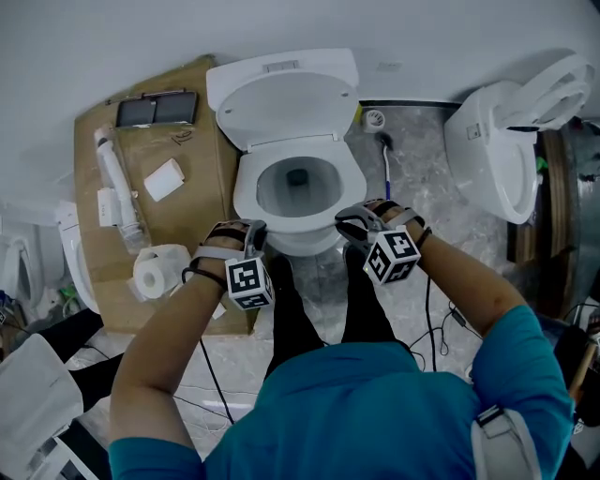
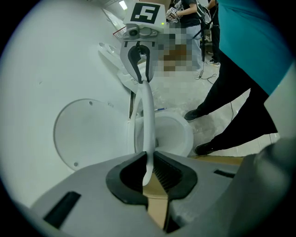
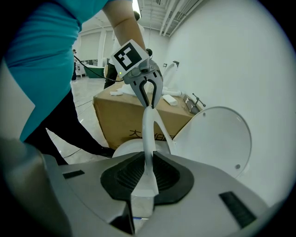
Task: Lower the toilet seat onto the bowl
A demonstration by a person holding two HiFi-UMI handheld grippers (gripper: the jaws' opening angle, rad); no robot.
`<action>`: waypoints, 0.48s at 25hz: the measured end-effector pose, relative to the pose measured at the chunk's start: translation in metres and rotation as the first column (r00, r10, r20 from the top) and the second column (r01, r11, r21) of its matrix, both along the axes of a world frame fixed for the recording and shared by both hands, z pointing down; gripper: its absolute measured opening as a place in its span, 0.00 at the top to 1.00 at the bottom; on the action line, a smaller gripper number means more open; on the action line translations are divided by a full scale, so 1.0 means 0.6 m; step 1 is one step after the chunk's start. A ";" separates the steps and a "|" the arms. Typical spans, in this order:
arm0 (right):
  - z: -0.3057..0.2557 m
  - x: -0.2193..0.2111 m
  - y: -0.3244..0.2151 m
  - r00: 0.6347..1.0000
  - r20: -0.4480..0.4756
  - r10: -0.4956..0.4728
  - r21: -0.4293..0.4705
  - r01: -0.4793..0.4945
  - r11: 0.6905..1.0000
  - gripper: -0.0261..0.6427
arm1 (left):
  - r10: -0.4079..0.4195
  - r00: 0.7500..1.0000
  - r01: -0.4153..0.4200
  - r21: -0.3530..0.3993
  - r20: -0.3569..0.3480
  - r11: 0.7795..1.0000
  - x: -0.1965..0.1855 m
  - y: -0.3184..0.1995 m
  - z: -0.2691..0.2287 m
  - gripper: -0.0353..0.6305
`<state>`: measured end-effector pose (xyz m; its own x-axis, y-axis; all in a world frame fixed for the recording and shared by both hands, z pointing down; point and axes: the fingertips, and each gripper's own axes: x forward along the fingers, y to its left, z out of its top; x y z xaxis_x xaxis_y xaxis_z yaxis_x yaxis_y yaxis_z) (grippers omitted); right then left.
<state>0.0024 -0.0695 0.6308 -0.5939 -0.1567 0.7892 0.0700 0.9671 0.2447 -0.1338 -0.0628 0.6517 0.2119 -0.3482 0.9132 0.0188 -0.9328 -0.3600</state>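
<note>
Left gripper [image 1: 242, 232] and right gripper [image 1: 360, 223] each pinch the toilet seat [image 1: 353, 178] at its front rim, one per side. Seat tilted over the bowl [image 1: 281, 192], short of flat; lid [image 1: 281, 98] upright against wall [image 1: 422, 37].

White wall [image 1: 112, 56] is running plain across the back, grey marbled floor [image 1: 422, 187] is spreading underneath, a cardboard box [image 1: 202, 141] is sitting at the left, a second toilet [image 1: 497, 150] is showing at the right, a black cable [image 1: 428, 309] is trailing down, and a ceiling light [image 3: 137, 7] is glowing overhead.
</note>
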 end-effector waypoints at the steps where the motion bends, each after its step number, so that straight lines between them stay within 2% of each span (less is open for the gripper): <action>1: 0.005 0.000 0.006 1.000 -0.004 -0.003 -0.001 0.003 1.000 0.88 | 0.002 1.000 -0.002 -0.005 0.006 1.000 0.001 0.006 0.005 0.89; 12: 0.060 0.003 0.058 0.998 -0.051 -0.046 -0.001 0.046 0.999 0.88 | 0.015 0.999 -0.013 -0.042 0.050 0.999 0.010 0.057 0.055 0.88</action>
